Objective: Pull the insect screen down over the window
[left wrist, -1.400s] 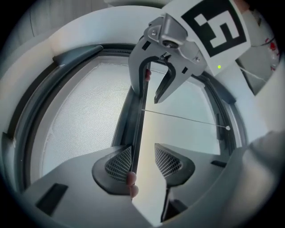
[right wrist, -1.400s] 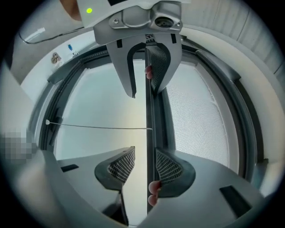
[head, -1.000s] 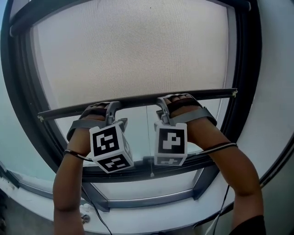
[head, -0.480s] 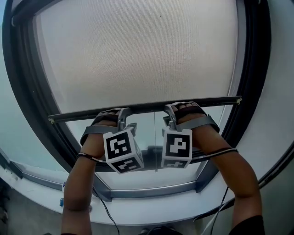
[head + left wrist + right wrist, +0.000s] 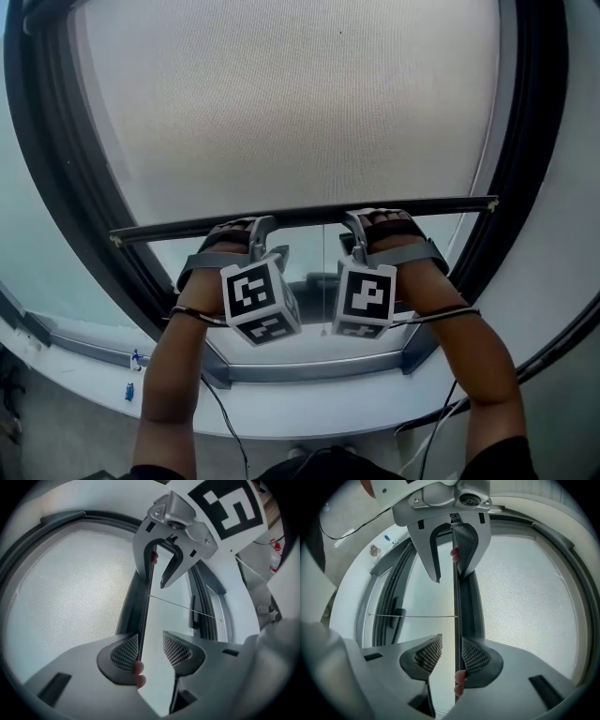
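The pale mesh insect screen point(image 5: 300, 103) covers most of the window. Its dark bottom bar point(image 5: 309, 216) runs across just above my hands. My left gripper point(image 5: 262, 230) and right gripper point(image 5: 358, 225) both hook over the bar from the room side. In the left gripper view the bar point(image 5: 145, 602) passes between the open jaws of the left gripper point(image 5: 150, 638), lying against the left pad point(image 5: 125, 652) only. In the right gripper view the bar point(image 5: 456, 597) lies against the right pad point(image 5: 474, 657) of the open right gripper point(image 5: 451, 641). A person's fingertips show behind each bar.
A thick dark window frame point(image 5: 84, 187) surrounds the screen, above a white sill point(image 5: 281, 408). A thin pull cord point(image 5: 323, 272) hangs from the bar's middle. A dark window handle point(image 5: 192, 616) sits on the lower frame. Small items point(image 5: 131, 361) and cables point(image 5: 220, 422) lie by the sill.
The bottom bar and both grippers have come lower together, and more mesh now shows above them. The jaws look the same width as before.
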The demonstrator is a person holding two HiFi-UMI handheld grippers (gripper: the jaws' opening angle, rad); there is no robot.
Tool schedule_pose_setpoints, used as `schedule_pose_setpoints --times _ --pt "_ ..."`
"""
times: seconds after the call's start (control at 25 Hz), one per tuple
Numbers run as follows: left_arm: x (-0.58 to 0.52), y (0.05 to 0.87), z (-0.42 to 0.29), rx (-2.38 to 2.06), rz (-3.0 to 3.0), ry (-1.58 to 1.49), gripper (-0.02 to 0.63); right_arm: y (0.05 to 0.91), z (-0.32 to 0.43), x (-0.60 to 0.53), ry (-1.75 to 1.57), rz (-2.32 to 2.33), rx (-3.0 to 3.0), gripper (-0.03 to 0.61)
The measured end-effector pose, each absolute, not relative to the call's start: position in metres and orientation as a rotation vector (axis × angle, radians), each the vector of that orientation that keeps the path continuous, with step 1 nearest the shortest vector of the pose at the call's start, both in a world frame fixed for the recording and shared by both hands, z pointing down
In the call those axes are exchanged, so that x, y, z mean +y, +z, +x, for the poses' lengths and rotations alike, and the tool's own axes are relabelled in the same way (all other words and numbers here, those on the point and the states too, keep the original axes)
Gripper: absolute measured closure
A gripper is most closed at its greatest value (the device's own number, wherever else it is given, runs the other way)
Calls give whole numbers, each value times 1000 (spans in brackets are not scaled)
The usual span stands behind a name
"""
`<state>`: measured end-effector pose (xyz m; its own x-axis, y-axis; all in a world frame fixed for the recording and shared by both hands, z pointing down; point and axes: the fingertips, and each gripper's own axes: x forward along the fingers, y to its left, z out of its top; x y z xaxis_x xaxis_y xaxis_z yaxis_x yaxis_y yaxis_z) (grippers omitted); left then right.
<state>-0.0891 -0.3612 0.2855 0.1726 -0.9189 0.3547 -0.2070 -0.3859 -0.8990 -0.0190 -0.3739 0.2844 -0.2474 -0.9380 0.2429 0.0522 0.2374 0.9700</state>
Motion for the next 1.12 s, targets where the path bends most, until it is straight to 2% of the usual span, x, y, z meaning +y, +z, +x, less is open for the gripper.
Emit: schedule_pose_setpoints --times 0.52,0.88,1.12 --pt "-361 388 -96 1017 -1778 -1404 449 380 -19 -371 -1089 779 -1544 450" --pt "-358 406 -94 1025 -1861 -1396 449 401 -18 -368 -1010 766 -1604 449" --pt "-357 458 -93 986 -1894 -1467 449 452 -17 -367 -970 686 -1591 449"
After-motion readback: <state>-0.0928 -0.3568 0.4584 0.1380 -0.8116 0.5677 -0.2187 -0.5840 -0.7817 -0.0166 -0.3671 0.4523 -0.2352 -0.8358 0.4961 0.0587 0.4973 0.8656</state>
